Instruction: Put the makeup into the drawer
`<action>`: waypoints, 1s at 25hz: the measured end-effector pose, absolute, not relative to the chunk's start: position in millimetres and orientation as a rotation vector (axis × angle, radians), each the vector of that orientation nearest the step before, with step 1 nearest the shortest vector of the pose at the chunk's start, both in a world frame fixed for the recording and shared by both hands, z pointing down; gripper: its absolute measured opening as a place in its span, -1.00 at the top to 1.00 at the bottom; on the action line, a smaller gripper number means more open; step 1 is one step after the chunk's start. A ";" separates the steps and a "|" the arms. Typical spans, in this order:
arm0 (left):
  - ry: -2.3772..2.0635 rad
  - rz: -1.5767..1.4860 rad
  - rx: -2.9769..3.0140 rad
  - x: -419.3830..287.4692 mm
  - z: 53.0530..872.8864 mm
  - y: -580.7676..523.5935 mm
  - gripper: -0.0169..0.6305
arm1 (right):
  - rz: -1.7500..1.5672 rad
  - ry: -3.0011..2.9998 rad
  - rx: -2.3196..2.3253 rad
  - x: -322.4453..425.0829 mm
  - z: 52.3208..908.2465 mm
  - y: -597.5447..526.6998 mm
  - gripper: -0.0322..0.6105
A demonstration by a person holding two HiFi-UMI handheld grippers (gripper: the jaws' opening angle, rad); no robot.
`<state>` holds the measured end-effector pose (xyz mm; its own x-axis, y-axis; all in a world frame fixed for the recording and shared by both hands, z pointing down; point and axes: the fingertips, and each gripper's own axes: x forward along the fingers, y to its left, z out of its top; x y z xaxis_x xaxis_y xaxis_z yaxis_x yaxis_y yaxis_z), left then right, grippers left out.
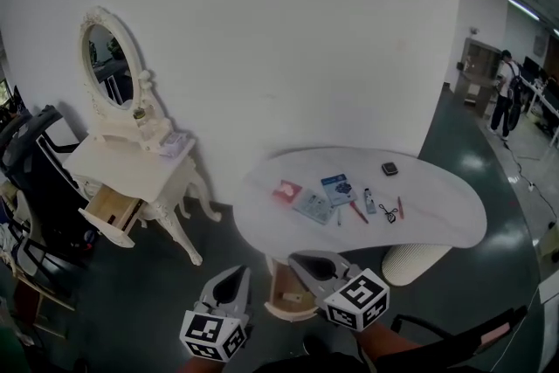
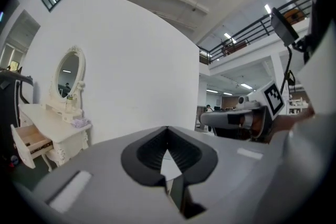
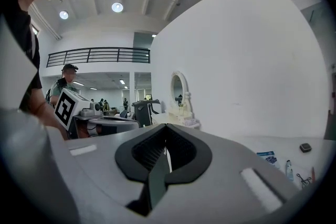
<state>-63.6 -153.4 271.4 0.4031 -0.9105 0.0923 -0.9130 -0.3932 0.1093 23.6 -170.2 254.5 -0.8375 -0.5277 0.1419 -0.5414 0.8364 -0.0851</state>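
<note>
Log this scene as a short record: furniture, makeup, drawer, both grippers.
Table: white oval table, right of centre
Makeup on table: pink packet, blue printed card, small black square case, and a few small tools beside them
Dresser: cream carved dressing table with oval mirror, against the wall at left
Drawer: wooden drawer of the dresser, pulled open
Left gripper: jaws together, nothing held
Right gripper: jaws together, nothing held
</note>
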 end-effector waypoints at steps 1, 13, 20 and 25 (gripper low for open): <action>-1.631 0.053 2.535 -61.1 268.1 -151.3 0.95 | 0.176 -2.908 0.865 25.4 250.9 -169.2 0.89; -1.635 -0.122 2.615 -44.0 221.6 -144.3 0.95 | 0.117 -2.942 0.929 48.2 224.6 -154.1 0.89; -1.637 -0.059 2.633 -45.4 224.2 -148.0 0.95 | 0.105 -2.926 1.077 56.7 221.4 -162.9 0.90; -1.631 -0.084 2.626 -41.0 221.6 -149.6 0.95 | 0.120 -2.941 1.071 54.2 220.9 -162.4 0.90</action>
